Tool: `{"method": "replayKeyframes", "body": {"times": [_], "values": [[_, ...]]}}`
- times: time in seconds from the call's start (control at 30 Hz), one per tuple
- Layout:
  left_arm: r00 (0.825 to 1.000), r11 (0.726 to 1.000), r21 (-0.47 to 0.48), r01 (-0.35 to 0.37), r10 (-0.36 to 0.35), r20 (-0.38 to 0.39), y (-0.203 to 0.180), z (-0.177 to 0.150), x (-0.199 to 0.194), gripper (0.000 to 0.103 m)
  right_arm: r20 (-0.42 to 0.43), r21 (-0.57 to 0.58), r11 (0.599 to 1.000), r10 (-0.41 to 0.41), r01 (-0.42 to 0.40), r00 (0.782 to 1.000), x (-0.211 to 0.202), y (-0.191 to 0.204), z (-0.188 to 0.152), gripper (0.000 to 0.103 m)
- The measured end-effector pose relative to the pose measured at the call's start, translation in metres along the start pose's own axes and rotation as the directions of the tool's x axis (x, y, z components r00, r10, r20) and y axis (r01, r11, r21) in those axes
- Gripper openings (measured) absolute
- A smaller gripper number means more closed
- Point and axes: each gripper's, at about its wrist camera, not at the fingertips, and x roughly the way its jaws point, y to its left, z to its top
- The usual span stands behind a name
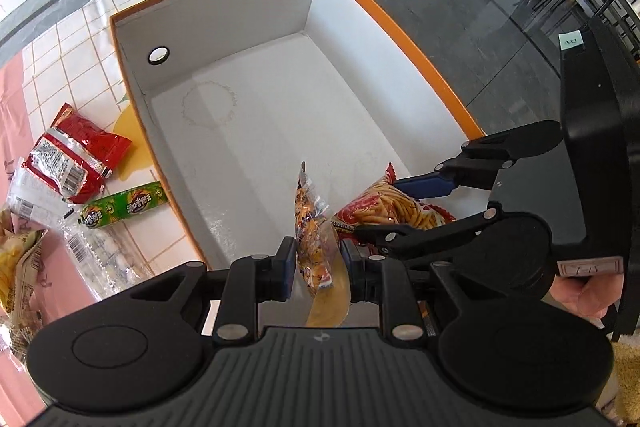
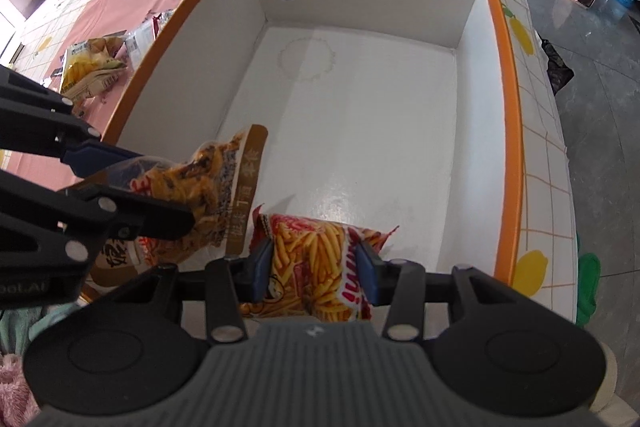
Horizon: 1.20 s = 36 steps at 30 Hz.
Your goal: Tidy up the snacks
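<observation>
Two grippers each pinch a snack bag over the near end of the box [image 2: 505, 75]. Left gripper [image 1: 318, 259] presses on a clear yellow bag [image 1: 314, 227], its long axis running forward into the box; right gripper [image 2: 316, 265] clamps a red fries bag [image 2: 316, 259], just beside it. Both hang above the bare white floor, so release is straight down. Farther left, a red packet [image 1: 76, 155] and green stick [image 1: 124, 209] wait on the table [image 1: 80, 39]; the left gripper is nearer them. Bag bottoms are hidden.

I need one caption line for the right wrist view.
Right gripper holding a red fries-print snack bag over the white, orange-rimmed cardboard box.
</observation>
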Motion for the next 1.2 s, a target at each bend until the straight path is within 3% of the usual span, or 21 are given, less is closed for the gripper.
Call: {"method": "replayKeyframes", "body": {"times": [0.33, 0.53, 0.67, 0.77, 0.93, 1.1, 1.2], "values": [[0.998, 0.999, 0.033, -0.042, 0.043, -0.037, -0.001, -0.003, 0.010, 0.025, -0.039, -0.019, 1.000, -0.022, 0.022, 0.999, 0.011, 0.003, -0.004, 0.045], [0.998, 0.998, 0.041, -0.056, 0.055, 0.017, 0.002, -0.007, -0.002, 0.034, -0.055, -0.003, 0.998, -0.055, 0.055, 0.997, 0.013, 0.006, -0.005, 0.047], [0.997, 0.998, 0.052, -0.044, 0.041, 0.063, 0.008, -0.015, -0.023, 0.039, -0.023, 0.017, 0.999, -0.050, 0.050, 0.998, 0.002, 0.008, -0.007, 0.055], [0.993, 0.998, 0.049, -0.034, 0.028, 0.114, 0.010, -0.022, -0.046, 0.041, -0.013, 0.027, 0.998, -0.065, 0.065, 0.998, -0.010, 0.012, -0.007, 0.056], [0.974, 1.000, 0.010, -0.001, -0.002, 0.227, 0.017, -0.042, -0.079, 0.044, 0.038, 0.033, 0.995, -0.095, 0.094, 0.995, -0.036, 0.031, -0.017, 0.057], [0.948, 0.999, -0.019, -0.028, 0.032, 0.317, 0.029, -0.070, -0.108, 0.044, 0.163, 0.082, 0.990, -0.124, 0.111, 0.979, -0.070, 0.062, -0.033, 0.057], [0.922, 0.997, -0.039, -0.070, 0.079, 0.378, 0.036, -0.088, -0.131, 0.044, 0.247, 0.104, 0.990, -0.114, 0.091, 0.962, -0.092, 0.086, -0.038, 0.057]]}}
